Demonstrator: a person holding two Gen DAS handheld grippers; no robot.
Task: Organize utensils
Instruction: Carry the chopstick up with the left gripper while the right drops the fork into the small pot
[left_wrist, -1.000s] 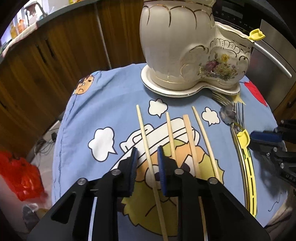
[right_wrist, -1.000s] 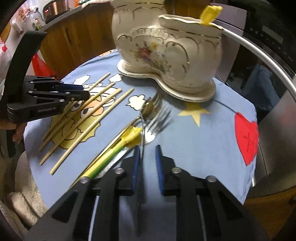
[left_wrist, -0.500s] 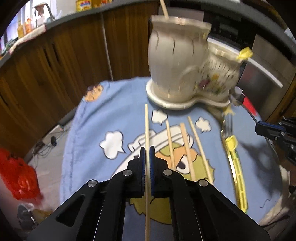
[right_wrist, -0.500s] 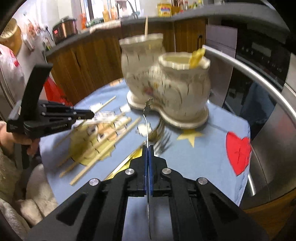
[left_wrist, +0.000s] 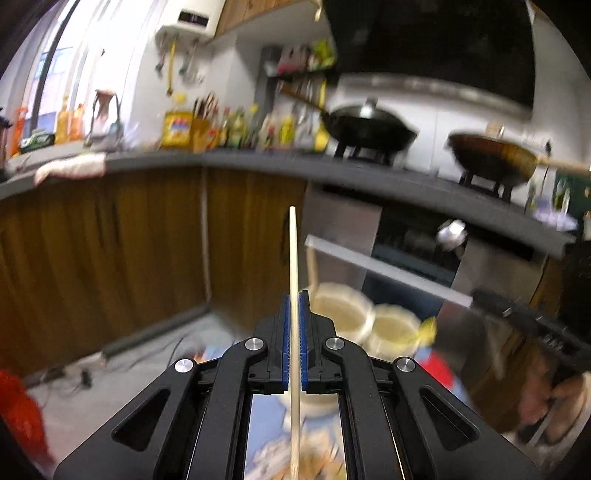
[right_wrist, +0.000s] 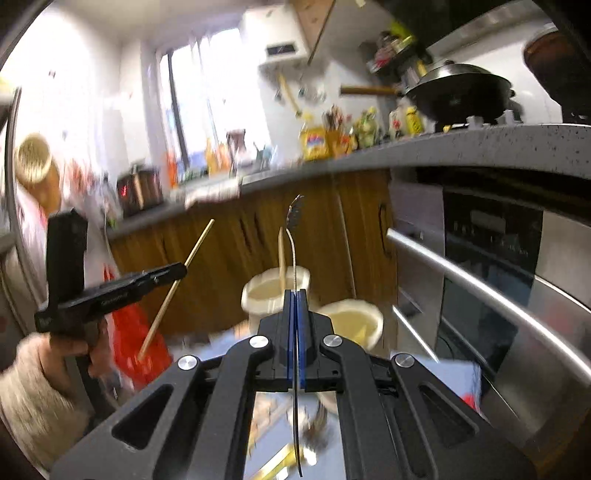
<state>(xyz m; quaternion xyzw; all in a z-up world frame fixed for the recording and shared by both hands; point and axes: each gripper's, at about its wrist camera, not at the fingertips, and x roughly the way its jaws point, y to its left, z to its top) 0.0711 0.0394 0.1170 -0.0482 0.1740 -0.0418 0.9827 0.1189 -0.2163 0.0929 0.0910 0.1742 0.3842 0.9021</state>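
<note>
My left gripper (left_wrist: 294, 295) is shut on a wooden chopstick (left_wrist: 293, 258), held upright above the table; it also shows in the right wrist view (right_wrist: 181, 271). My right gripper (right_wrist: 295, 295) is shut on a thin metal fork (right_wrist: 293, 236), tines up. The cream ceramic holder's two openings (left_wrist: 343, 310) sit below and ahead of both grippers. One chopstick (right_wrist: 282, 258) stands in the taller opening (right_wrist: 273, 291). A yellow-handled utensil (left_wrist: 424, 328) sits in the lower opening (right_wrist: 351, 323). More utensils (right_wrist: 291, 454) lie blurred on the blue cloth below.
A stainless oven with a long bar handle (right_wrist: 480, 280) stands at the right. Wooden cabinets (left_wrist: 110, 240) and a grey countertop (left_wrist: 258, 162) with bottles and woks are behind. A red bag (right_wrist: 136, 343) is on the floor at left.
Both grippers have risen well above the table and tilted up, the left carrying the chopstick, the right carrying the fork. The holder is now seen from above.
</note>
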